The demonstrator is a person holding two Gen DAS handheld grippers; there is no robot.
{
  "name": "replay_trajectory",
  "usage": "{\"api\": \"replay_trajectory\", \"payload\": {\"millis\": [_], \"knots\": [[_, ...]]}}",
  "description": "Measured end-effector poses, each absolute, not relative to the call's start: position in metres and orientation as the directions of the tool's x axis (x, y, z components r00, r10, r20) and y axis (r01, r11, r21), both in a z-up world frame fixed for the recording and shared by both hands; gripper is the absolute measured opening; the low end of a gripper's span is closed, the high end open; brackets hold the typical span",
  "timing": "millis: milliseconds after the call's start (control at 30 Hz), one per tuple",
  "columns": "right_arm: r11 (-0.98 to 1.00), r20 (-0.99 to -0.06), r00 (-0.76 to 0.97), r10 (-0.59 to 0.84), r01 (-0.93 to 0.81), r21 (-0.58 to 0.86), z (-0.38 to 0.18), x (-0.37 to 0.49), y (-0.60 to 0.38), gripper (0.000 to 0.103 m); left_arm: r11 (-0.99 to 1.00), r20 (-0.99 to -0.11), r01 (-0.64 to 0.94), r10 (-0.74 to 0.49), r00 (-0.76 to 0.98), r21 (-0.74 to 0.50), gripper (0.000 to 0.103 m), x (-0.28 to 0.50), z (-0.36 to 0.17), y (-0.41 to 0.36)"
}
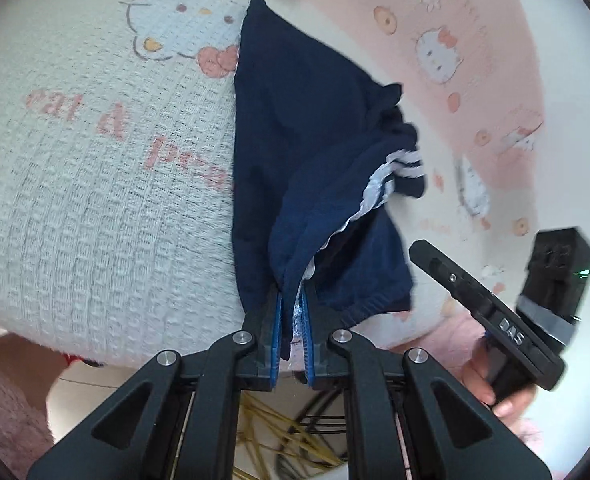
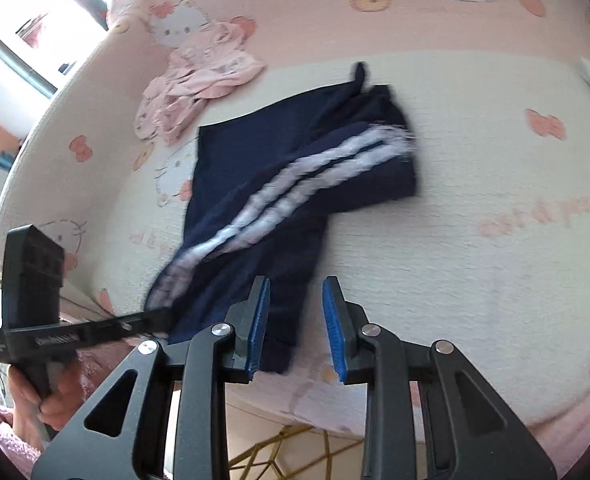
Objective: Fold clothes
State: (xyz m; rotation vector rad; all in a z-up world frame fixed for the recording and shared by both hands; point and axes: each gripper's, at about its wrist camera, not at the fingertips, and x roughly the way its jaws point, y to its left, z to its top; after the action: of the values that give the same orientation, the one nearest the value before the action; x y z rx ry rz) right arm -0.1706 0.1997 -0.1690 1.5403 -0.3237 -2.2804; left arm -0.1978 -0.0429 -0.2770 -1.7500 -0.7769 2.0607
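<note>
A navy garment (image 1: 303, 120) with white side stripes lies partly bunched on the cat-print cover (image 1: 95, 160). My left gripper (image 1: 293, 312) is shut on a fold of its near edge, and the cloth rises from the pads. In the right wrist view the same garment (image 2: 255, 168) stretches toward the left gripper (image 2: 159, 318), which pulls its striped corner. My right gripper (image 2: 297, 320) stands open over the garment's near hem, its left pad above the cloth and its right pad over the bare cover (image 2: 455, 260). Nothing is pinched between them. From the left wrist view, the right gripper (image 1: 427, 252) hangs just right of the garment.
A crumpled pink garment (image 2: 199, 80) lies at the far left of the cover, beyond the navy one. The cover's near edge drops to a floor with a gold wire frame (image 2: 295, 452). A person's hands (image 2: 27, 396) in fuzzy pink sleeves hold both grippers.
</note>
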Motion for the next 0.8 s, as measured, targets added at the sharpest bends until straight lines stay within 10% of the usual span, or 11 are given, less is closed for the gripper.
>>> {"api": "replay_trajectory", "payload": {"millis": [167,800], "knots": [[-0.953,-0.951,-0.238,-0.198,0.272,0.131,-0.205,-0.161,0.164,0.028,-0.835,-0.836,0.102,0.522,-0.169,-0.541,0.01,-0.205,-0.288,-0.037],[-0.949,-0.963,-0.202,-0.178,0.292,0.115,-0.218,-0.143,0.169,0.045,-0.897,-0.885,0.028,0.429,-0.182,-0.441,0.035,-0.199,-0.264,-0.041]]}}
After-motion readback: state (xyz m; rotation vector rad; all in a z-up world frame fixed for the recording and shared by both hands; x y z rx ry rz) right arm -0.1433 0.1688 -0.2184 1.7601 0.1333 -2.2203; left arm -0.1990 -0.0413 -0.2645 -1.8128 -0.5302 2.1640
